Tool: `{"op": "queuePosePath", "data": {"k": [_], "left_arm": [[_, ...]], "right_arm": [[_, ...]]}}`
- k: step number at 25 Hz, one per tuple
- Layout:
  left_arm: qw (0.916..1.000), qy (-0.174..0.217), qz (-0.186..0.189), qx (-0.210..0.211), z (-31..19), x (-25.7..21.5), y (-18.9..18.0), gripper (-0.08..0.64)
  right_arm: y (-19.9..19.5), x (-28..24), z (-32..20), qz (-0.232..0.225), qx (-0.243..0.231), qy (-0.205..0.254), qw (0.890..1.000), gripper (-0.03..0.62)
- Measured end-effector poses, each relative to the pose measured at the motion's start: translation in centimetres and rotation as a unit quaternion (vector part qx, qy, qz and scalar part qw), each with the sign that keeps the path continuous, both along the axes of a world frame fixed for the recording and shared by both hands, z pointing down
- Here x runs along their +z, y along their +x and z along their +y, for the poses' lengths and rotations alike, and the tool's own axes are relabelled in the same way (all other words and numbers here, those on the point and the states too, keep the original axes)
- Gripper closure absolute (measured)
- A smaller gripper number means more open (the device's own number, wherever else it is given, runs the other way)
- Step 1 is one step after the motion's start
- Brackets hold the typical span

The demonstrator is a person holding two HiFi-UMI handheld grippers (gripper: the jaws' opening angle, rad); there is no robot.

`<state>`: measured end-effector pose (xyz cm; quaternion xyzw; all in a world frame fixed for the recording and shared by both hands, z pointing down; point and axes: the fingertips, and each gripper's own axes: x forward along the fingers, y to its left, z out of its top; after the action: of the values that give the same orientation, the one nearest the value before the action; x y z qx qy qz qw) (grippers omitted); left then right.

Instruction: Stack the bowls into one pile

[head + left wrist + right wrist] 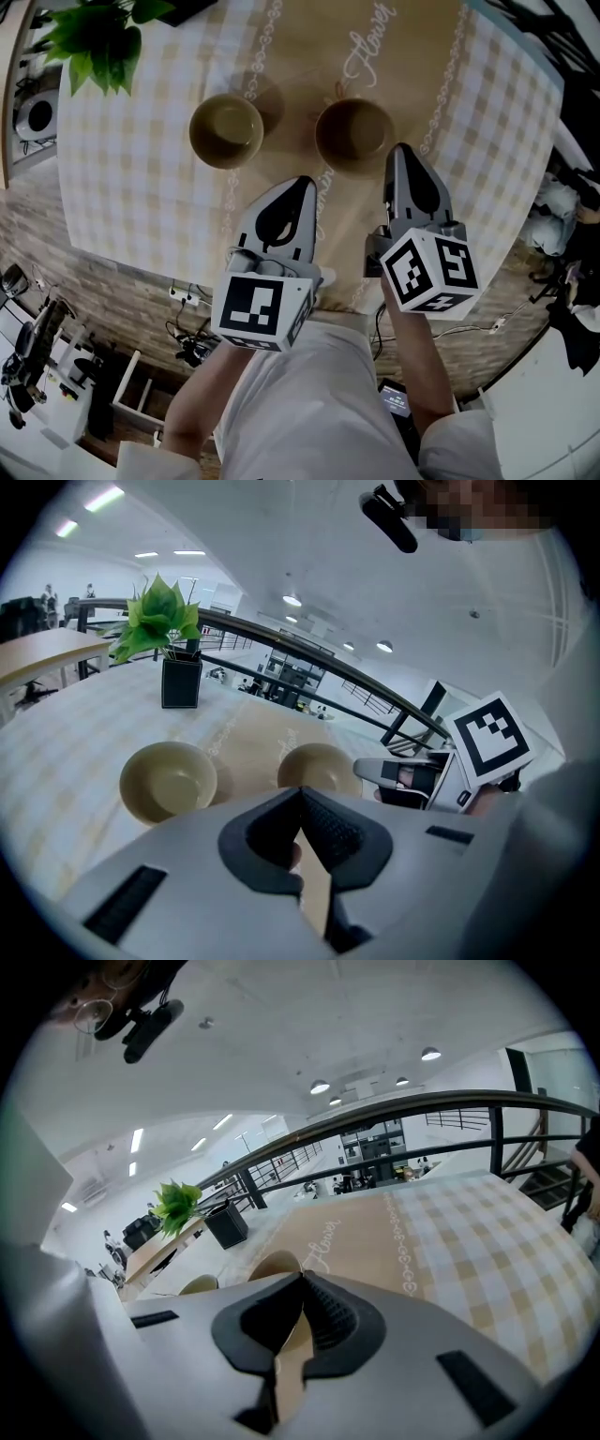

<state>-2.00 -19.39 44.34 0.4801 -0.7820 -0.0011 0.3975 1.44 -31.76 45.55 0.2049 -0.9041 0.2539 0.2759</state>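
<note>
Pre-grasp, nothing stacked yet. Left gripper (302,185) and right gripper (401,150) are over the table's (141,197) near edge, both with jaws together and empty. The right gripper's tip is just beside the right bowl's (354,137) near rim. The left bowl (226,130) sits beside it mid-table, apart from the left gripper. Next likely: open jaws, pinch one rim.

The left gripper (298,187) and the right gripper (401,152) point forward side by side, apart from each other, with the right one reaching slightly further. Both have their jaws pressed together tip to tip and hold nothing. The left forearm (197,398) and the right forearm (424,366) extend from the body behind them.
</note>
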Motion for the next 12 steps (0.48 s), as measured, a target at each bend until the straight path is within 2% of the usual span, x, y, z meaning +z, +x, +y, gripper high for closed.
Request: {"op": "queuePosePath", "data": {"k": [5, 12], "left_arm": [[0.9999, 0.007, -0.008, -0.006, 0.5, -1.8, 0.9, 0.538], [0.9994, 0.016, -0.017, -0.026, 3.8, -3.9, -0.8, 0.538]], "right_arm": [[1.1, -1.9, 0.5, -0.006, -0.013, 0.007, 1.0, 0.555], [-1.0, -4.1, 4.1, -0.019, -0.04, 0.014, 0.999, 0.555]]}}
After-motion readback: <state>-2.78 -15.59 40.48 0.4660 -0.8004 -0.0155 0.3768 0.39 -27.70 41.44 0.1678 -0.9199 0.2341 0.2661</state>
